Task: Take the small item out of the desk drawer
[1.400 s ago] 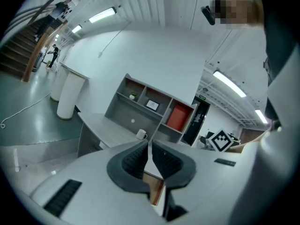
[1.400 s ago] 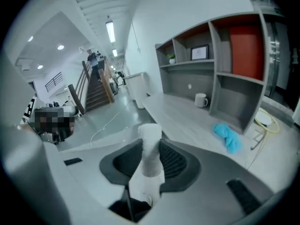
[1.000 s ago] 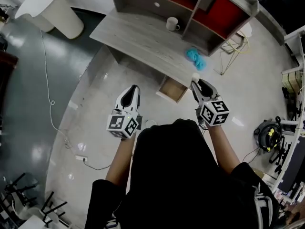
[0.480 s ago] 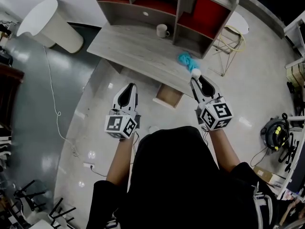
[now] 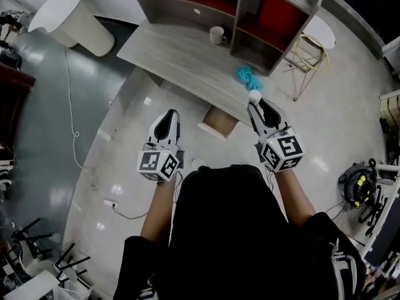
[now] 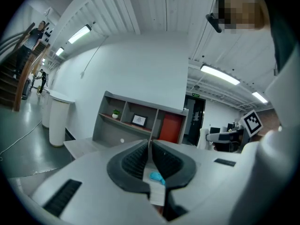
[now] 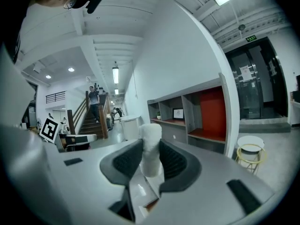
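The small white item (image 5: 254,96) is pinched at the tip of my right gripper (image 5: 255,102), which is shut on it at the desk's front edge. In the right gripper view the white cylinder-like item (image 7: 151,136) stands upright between the dark pads (image 7: 127,162). The open wooden drawer (image 5: 219,122) juts out under the grey desk (image 5: 181,55), between my two grippers. My left gripper (image 5: 171,115) hangs over the floor to the left of the drawer. Its jaws are shut with nothing in them (image 6: 150,150).
A blue fluffy thing (image 5: 246,77) and a white mug (image 5: 217,35) lie on the desk, with a shelf unit (image 5: 250,5) behind them. A white round bin (image 5: 75,17) stands at the left, a wire stool (image 5: 310,49) at the right. A cable (image 5: 72,136) runs over the floor.
The head view has drifted a little, so the desk sits higher in the picture. Both grippers stay about where they were. The right one keeps hold of the white item.
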Demonstrator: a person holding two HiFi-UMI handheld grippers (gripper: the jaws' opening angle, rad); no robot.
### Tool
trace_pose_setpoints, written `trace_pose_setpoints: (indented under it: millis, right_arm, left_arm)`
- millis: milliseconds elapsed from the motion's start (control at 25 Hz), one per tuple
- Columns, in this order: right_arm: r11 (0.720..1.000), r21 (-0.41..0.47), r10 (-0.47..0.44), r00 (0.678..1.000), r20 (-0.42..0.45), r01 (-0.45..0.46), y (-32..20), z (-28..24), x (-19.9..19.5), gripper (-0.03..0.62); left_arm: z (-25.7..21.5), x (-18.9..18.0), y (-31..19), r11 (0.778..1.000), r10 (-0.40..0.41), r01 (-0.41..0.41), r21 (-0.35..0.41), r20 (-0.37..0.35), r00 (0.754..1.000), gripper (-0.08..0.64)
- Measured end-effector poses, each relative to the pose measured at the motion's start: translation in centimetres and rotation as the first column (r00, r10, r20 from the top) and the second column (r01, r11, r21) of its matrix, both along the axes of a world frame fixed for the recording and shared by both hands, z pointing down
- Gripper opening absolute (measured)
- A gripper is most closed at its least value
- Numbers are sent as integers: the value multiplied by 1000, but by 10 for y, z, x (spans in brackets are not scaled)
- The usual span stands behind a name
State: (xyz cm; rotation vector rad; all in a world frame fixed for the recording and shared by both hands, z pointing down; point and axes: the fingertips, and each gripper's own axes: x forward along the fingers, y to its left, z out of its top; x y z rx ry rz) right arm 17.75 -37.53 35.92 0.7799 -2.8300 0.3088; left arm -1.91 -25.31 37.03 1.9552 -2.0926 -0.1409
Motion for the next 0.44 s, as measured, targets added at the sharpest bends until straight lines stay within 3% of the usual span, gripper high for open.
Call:
trace_pose_setpoints:
  millis: [440]
  right_arm:
    - [996, -41, -79, 997, -23, 78, 16, 12, -28, 114]
  left_arm:
    - [12, -21, 20, 999, -51, 51, -17, -24, 998, 29]
